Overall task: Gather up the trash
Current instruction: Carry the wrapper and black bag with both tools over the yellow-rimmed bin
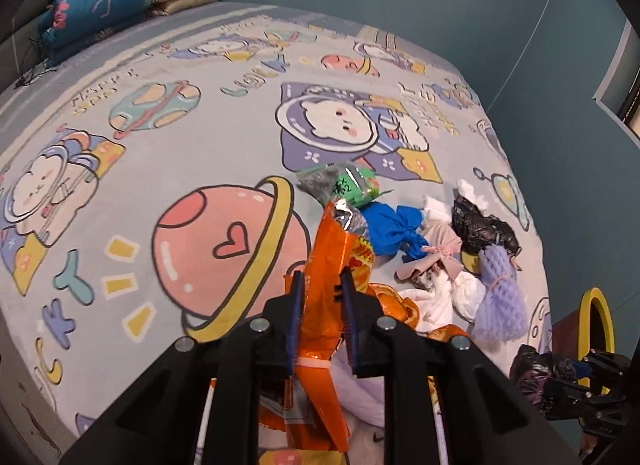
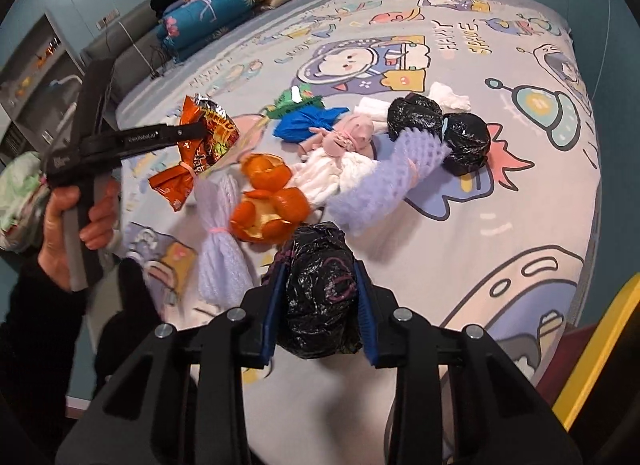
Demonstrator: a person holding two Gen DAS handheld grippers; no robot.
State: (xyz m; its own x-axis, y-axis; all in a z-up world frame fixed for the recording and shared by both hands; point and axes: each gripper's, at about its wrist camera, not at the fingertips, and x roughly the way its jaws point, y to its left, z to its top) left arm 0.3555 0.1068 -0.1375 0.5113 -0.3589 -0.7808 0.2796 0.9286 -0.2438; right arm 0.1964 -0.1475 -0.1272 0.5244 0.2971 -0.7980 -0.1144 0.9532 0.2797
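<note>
My left gripper (image 1: 321,277) is shut on an orange snack wrapper (image 1: 332,241) and holds it just above the cartoon bedsheet (image 1: 160,145). From the right wrist view the same wrapper (image 2: 216,137) hangs off the bed in the left gripper (image 2: 198,130), held by a hand (image 2: 60,225). My right gripper (image 2: 320,269) is shut on a crumpled black plastic bag (image 2: 320,297), lifted off the sheet. On the bed lie orange peel (image 2: 268,201), two purple foam nets (image 2: 384,181), a blue bundle (image 2: 304,123), a green wrapper (image 2: 294,99), a pink bundle (image 2: 348,137) and two more black bags (image 2: 466,141).
Folded quilts and pillows (image 2: 208,13) are stacked at the head of the bed. A yellow-rimmed container (image 2: 600,345) stands beside the bed at the lower right. Blue walls border the bed on the far side, and a shelf (image 2: 36,77) stands at the left.
</note>
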